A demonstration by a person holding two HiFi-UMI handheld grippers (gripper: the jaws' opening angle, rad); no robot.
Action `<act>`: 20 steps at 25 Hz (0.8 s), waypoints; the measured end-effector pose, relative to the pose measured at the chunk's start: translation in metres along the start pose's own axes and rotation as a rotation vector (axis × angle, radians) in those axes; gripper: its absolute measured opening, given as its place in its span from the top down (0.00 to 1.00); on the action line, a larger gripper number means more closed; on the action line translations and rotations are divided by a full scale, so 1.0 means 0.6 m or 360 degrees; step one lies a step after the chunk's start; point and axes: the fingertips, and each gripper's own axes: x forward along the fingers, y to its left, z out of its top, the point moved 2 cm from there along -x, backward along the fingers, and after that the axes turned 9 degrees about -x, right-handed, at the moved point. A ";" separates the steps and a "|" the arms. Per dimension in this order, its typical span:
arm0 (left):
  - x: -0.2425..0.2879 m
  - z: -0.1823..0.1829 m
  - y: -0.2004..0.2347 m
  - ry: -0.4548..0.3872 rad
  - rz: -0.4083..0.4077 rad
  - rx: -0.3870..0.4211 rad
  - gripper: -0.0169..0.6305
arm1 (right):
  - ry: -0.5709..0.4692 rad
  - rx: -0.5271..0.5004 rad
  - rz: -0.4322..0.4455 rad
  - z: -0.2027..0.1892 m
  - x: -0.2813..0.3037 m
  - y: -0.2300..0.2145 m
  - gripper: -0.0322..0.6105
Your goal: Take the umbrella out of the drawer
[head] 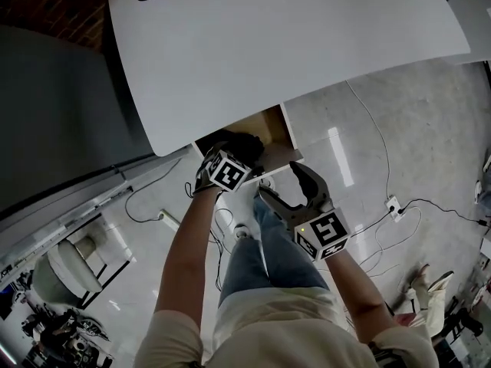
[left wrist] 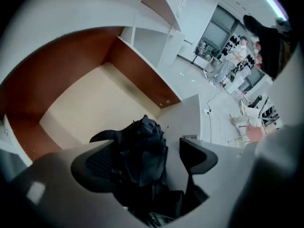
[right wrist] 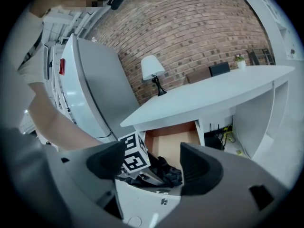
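Hovering with the right claw point(right wrist: 152, 158) spread wide and empty, just before the open drawer point(left wrist: 80, 108). Reaching down into it with the left claw point(left wrist: 146, 148), jaws wide apart on either side of the black umbrella point(left wrist: 147, 127), not clamped on it, near the drawer's front, beneath the white surface point(head: 291, 37).

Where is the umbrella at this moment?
The black umbrella lies in the open drawer under the white desk, near its front end; in the left gripper view it sits between the left gripper's open jaws.
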 end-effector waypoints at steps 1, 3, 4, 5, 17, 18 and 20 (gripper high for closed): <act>0.012 -0.004 0.006 0.0059 0.0000 0.0009 0.34 | 0.0002 0.0009 0.0002 -0.004 0.002 -0.004 0.38; 0.032 -0.015 0.015 0.0180 -0.0013 0.0024 0.32 | 0.0007 0.0030 0.0003 -0.011 0.006 -0.011 0.38; 0.040 -0.022 0.017 0.0246 -0.0020 0.0040 0.32 | 0.0011 0.0042 -0.0001 -0.015 0.007 -0.015 0.38; 0.046 -0.030 0.019 0.0319 -0.0024 0.0061 0.31 | 0.0017 0.0053 -0.0007 -0.018 0.008 -0.019 0.38; 0.096 -0.038 0.022 0.0539 -0.0124 -0.0116 0.46 | 0.0006 0.0148 -0.0065 -0.035 0.003 -0.061 0.44; 0.097 -0.039 0.020 0.0530 -0.0129 -0.0133 0.49 | 0.0004 0.0153 -0.0069 -0.035 0.004 -0.063 0.45; 0.098 -0.038 0.018 0.0502 -0.0131 -0.0131 0.51 | -0.0001 0.0157 -0.0075 -0.033 0.004 -0.063 0.45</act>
